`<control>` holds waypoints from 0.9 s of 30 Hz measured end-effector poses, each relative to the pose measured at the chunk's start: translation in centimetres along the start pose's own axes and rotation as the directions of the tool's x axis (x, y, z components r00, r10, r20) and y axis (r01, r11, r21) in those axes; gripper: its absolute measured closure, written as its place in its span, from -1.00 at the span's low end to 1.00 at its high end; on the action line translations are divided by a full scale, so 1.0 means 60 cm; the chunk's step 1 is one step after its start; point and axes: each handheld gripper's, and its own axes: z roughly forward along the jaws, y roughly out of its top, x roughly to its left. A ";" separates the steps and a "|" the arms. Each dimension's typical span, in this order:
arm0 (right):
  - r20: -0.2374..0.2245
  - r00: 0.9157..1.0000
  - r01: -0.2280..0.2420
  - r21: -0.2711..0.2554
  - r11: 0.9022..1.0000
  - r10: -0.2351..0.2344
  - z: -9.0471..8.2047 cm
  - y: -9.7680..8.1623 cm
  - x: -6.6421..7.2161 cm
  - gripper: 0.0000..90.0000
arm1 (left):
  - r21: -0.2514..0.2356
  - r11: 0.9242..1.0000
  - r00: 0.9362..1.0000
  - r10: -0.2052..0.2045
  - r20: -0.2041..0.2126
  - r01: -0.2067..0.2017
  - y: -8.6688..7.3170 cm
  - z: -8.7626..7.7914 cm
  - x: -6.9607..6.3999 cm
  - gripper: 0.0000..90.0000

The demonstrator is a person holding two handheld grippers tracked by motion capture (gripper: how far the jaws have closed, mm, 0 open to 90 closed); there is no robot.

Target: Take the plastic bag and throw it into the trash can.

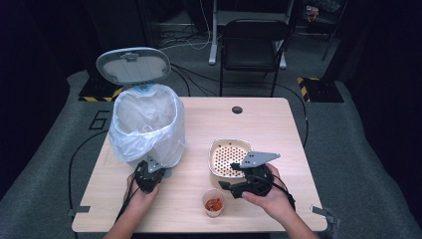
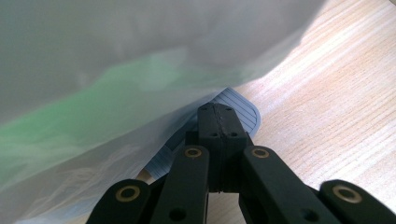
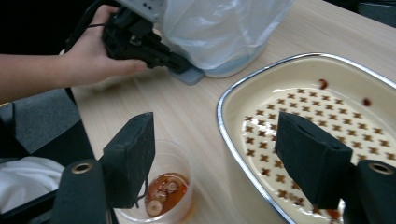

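A pedal bin (image 1: 147, 124) lined with a clear plastic bag stands at the table's left, its grey lid (image 1: 133, 64) raised. My left gripper (image 1: 153, 169) is shut, and in the left gripper view its joined tips (image 2: 219, 123) rest on the bin's ribbed grey pedal (image 2: 245, 112) under the bag. A cream perforated bowl (image 1: 215, 149) sits right of centre. In front of it stands a small clear cup (image 1: 214, 203) of red sauce with bits (image 3: 161, 191). My right gripper (image 1: 226, 185) hovers open between the cup and the bowl's rim (image 3: 224, 112), with nothing between its jaws (image 3: 215, 126).
A black folding chair (image 1: 251, 45) and cables stand beyond the far table edge. A round cable hole (image 1: 237, 109) lies near the back of the tabletop. Bare wood (image 1: 259, 124) stretches behind and to the right of the bowl.
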 end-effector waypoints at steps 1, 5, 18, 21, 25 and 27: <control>-0.006 1.000 0.008 0.001 1.000 -0.008 0.001 -0.002 0.003 -0.41 | -0.013 1.000 1.000 -0.012 0.000 0.012 0.000 0.001 -0.001 1.00; -0.033 0.999 0.027 0.006 1.000 -0.027 0.005 -0.013 0.020 -0.49 | -0.004 1.000 1.000 -0.005 0.000 0.005 0.000 0.000 -0.001 1.00; -0.059 0.998 0.032 0.060 0.998 -0.028 0.043 -0.063 0.054 -0.63 | 0.011 1.000 1.000 -0.003 0.009 0.003 0.000 -0.002 -0.002 1.00; -0.064 0.997 0.034 0.072 0.997 -0.030 0.054 -0.071 0.055 -0.63 | 0.008 1.000 1.000 -0.003 0.008 0.002 0.000 -0.001 -0.001 1.00; -0.056 0.998 0.047 0.091 0.995 -0.042 0.070 -0.079 0.056 -0.65 | 0.007 1.000 1.000 0.001 0.001 -0.001 0.000 -0.001 0.000 1.00; -0.057 0.998 0.047 0.099 0.994 -0.041 0.075 -0.080 0.057 -0.66 | 0.006 1.000 1.000 -0.001 0.010 0.001 0.000 -0.001 -0.001 1.00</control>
